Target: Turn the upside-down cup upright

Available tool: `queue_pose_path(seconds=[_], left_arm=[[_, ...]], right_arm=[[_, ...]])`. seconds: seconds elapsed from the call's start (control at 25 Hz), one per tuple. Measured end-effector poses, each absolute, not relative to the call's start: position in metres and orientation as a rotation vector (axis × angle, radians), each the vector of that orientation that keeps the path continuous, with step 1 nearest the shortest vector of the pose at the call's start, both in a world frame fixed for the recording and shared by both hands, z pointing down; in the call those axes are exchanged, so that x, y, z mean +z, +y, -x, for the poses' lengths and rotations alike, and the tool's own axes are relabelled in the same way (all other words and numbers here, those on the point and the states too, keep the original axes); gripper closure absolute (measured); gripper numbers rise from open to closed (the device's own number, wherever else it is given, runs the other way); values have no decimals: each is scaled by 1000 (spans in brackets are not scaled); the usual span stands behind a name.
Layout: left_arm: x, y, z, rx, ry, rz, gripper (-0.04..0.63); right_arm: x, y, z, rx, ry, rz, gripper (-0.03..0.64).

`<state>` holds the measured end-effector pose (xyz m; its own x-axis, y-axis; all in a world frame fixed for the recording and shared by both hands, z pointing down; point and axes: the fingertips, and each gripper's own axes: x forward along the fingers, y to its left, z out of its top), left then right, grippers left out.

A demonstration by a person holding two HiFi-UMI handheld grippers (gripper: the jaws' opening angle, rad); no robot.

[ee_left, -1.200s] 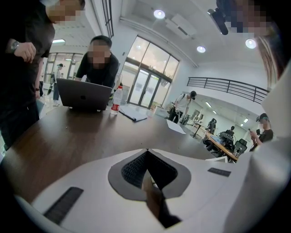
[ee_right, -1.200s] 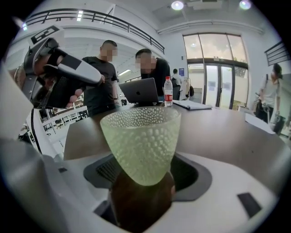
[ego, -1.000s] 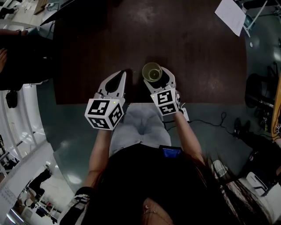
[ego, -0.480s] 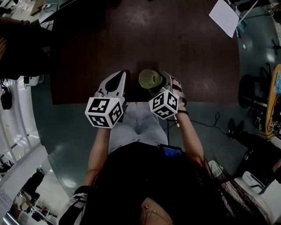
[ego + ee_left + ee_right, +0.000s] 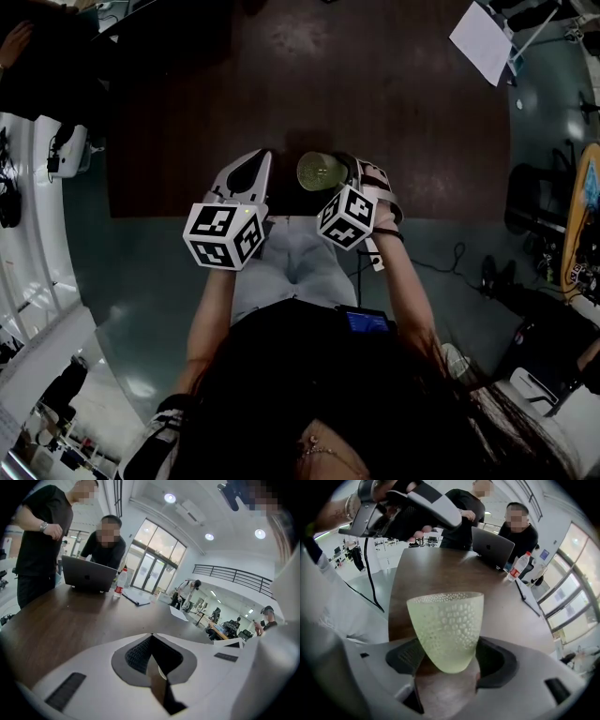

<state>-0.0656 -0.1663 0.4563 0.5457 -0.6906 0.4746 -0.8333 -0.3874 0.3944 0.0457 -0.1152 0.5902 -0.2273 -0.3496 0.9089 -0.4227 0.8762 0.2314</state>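
Note:
A pale green dimpled cup [image 5: 446, 627] sits with its narrow base between the jaws of my right gripper [image 5: 450, 663], which is shut on it. Its open rim points away from the jaws. In the head view the cup [image 5: 322, 171] is over the near edge of the dark wooden table [image 5: 375, 84], its mouth facing up, and the right gripper [image 5: 339, 172] is rolled to one side. My left gripper [image 5: 262, 156] rests beside it on the left, its jaws [image 5: 151, 636] shut with nothing between them. The left gripper [image 5: 403, 508] also shows in the right gripper view.
At the table's far end stand a laptop [image 5: 89, 573], a bottle [image 5: 120, 582] and papers [image 5: 136, 597], with two people behind them. A white sheet [image 5: 486, 42] lies at the table's far right corner. The table's near edge [image 5: 187, 217] runs just under both grippers.
My right gripper has rolled with the cup in it, its marker cube turning over, and shifted slightly left. The left gripper has stayed where it was.

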Motion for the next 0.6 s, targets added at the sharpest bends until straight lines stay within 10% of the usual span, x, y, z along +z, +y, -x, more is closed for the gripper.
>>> queue_pose_path(seconds=[0.6], left_arm=[[456, -165, 76, 284, -1239, -2162, 594]], right_arm=[[605, -108, -44, -97, -1614, -384, 262]])
